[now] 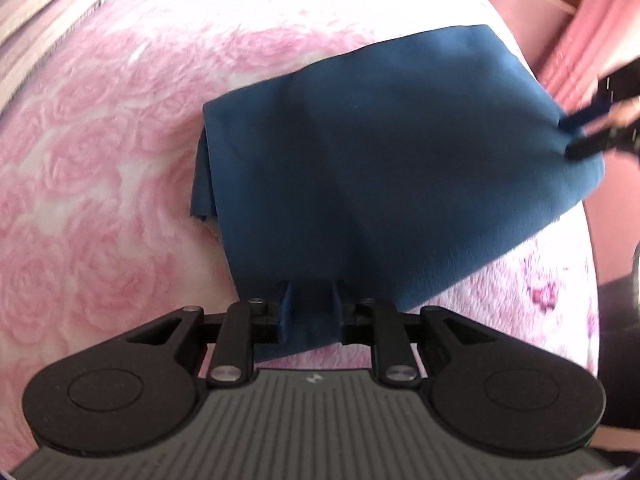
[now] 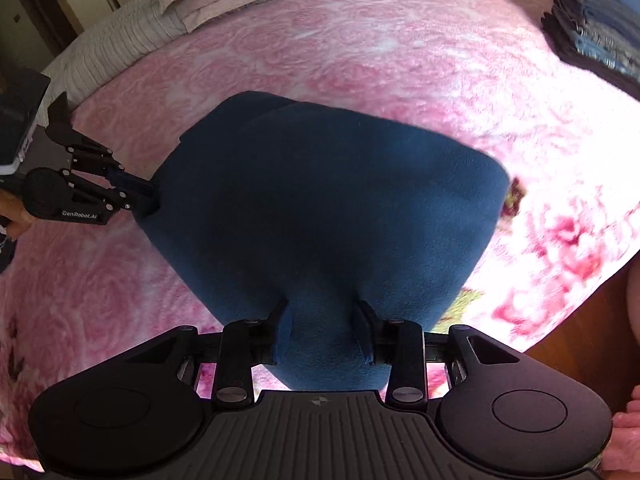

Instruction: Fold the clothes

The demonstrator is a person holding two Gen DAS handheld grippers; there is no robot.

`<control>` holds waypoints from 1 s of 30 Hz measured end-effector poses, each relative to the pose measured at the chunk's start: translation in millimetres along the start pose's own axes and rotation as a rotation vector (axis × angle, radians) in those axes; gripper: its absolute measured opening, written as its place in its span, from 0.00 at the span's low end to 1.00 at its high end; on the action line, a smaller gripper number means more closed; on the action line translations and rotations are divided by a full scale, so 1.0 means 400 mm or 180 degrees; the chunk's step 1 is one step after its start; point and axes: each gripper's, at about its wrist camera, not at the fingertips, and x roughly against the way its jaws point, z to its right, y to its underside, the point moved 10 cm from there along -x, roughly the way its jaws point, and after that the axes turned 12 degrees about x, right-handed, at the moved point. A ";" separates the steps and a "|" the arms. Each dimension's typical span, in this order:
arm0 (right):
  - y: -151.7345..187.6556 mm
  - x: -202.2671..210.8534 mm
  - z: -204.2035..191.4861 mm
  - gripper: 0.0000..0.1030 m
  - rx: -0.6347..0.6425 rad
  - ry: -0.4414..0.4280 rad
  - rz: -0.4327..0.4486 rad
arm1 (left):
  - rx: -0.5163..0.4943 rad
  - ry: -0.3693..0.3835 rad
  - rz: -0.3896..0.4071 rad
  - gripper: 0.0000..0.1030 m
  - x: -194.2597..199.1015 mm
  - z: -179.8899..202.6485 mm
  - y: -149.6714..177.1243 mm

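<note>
A pink rose-patterned blanket is spread over the bed, and above it the blue cloth is held up by two edges, its far part draped down toward the blanket. The left gripper is clamped on the near edge of the cloth, and the right gripper is likewise clenched on fabric bunched between its jaws. The fold is judged best made by keeping both held edges level and taut, carrying them together over the far edge, and lowering evenly so no crease is trapped. A stack of dark folded clothes is cut off at the frame edge. The garment's type cannot be made out, and its underside is hidden.
</note>
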 end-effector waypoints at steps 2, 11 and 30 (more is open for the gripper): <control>-0.006 0.030 -0.005 0.58 0.0195 0.0145 -0.0011 | -0.0174 -0.0101 0.0053 0.18 0.024 0.003 0.007; 0.041 0.011 -0.197 0.72 0.1809 0.0615 -0.0198 | -0.1943 -0.0560 0.0486 0.52 0.083 0.082 0.115; -0.041 -0.095 -0.121 0.32 0.2275 0.0659 -0.0159 | -0.2676 -0.0767 0.0851 0.64 -0.049 0.161 0.041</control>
